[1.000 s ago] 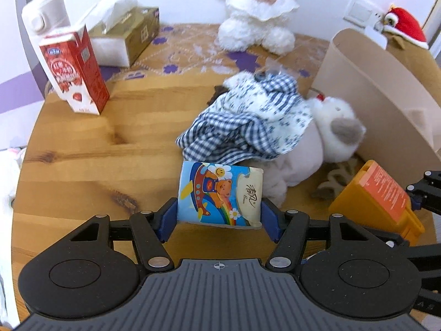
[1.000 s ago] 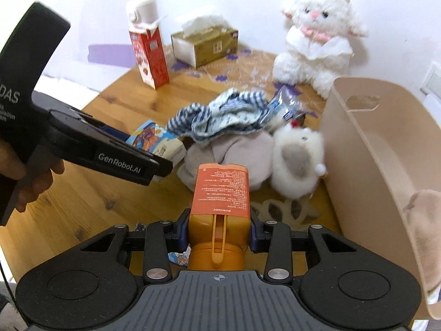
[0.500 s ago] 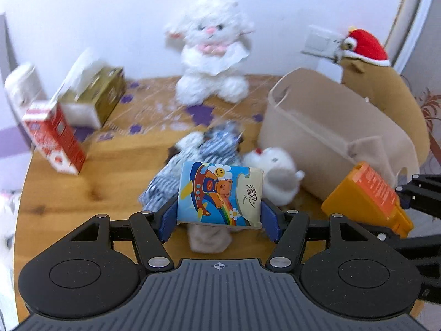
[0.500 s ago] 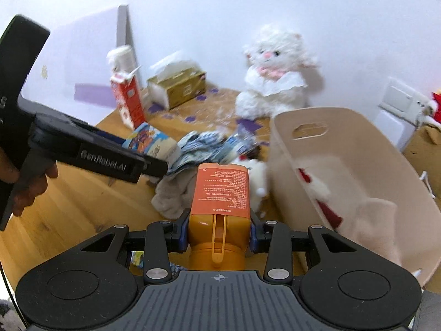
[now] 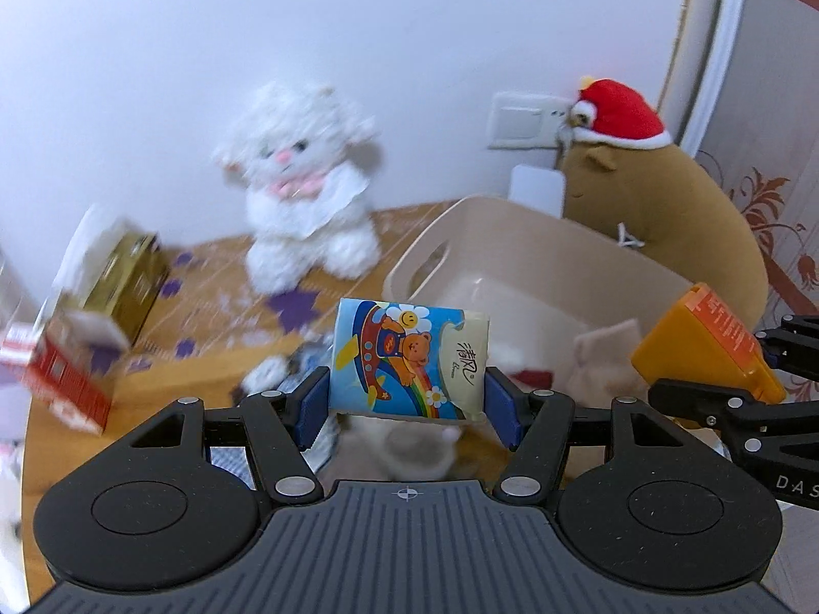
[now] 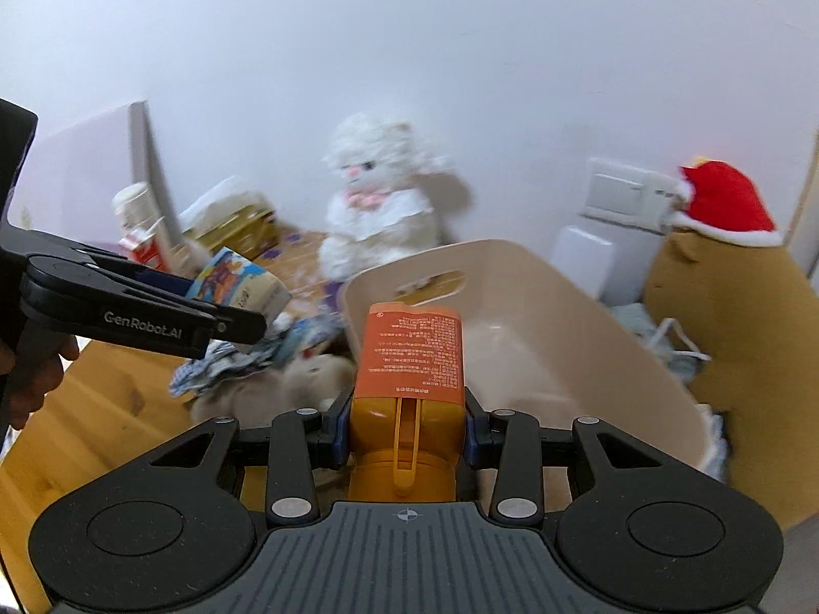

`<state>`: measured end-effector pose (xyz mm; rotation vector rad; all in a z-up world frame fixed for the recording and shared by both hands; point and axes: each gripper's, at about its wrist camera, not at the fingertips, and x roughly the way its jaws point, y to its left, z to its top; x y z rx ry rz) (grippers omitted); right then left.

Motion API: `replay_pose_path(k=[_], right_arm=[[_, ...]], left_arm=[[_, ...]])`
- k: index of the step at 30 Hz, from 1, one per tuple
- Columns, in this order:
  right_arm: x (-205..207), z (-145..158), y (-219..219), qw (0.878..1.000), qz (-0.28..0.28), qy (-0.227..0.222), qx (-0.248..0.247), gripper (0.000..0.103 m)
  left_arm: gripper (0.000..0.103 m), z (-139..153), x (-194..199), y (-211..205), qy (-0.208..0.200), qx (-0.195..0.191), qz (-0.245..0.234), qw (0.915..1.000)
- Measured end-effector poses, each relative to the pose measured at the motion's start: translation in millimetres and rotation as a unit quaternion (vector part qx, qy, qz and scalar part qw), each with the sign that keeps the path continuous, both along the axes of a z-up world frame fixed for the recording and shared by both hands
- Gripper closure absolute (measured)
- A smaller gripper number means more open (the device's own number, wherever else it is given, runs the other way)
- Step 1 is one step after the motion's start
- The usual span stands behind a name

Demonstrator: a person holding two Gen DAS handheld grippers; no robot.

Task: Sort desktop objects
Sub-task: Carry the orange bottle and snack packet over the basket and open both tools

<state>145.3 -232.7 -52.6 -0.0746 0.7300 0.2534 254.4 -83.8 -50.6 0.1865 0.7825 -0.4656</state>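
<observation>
Both grippers carry their loads up beside the bin

The left gripper [image 5: 407, 399] clamps a tissue pack [image 5: 409, 358] printed with a cartoon bear, rainbow and plane. The right gripper [image 6: 407, 432] clamps an orange bottle [image 6: 407, 384], label up. Both are held in the air near the beige bin's [image 6: 588, 307] front rim. Since a second ago they have risen from the table [image 6: 102, 409], and the clothes pile [image 6: 245, 363] now lies lower in view.

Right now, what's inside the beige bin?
In the left wrist view, the beige bin holds a pale plush or cloth with something red beside it. The tissue pack hides its near corner.
</observation>
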Motion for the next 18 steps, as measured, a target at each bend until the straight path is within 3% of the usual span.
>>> replay_pose_path(k=[8, 18], right_arm=[[11, -3, -55, 0.998, -0.066, 0.002, 0.021, 0.066], [33, -25, -88, 0.995, -0.089, 0.027, 0.033, 0.066]], left_arm=[[0.039, 4, 11, -69, -0.016, 0.004, -0.046, 0.9988], [0.039, -24, 13, -132, -0.002, 0.047, -0.112, 0.9926]])
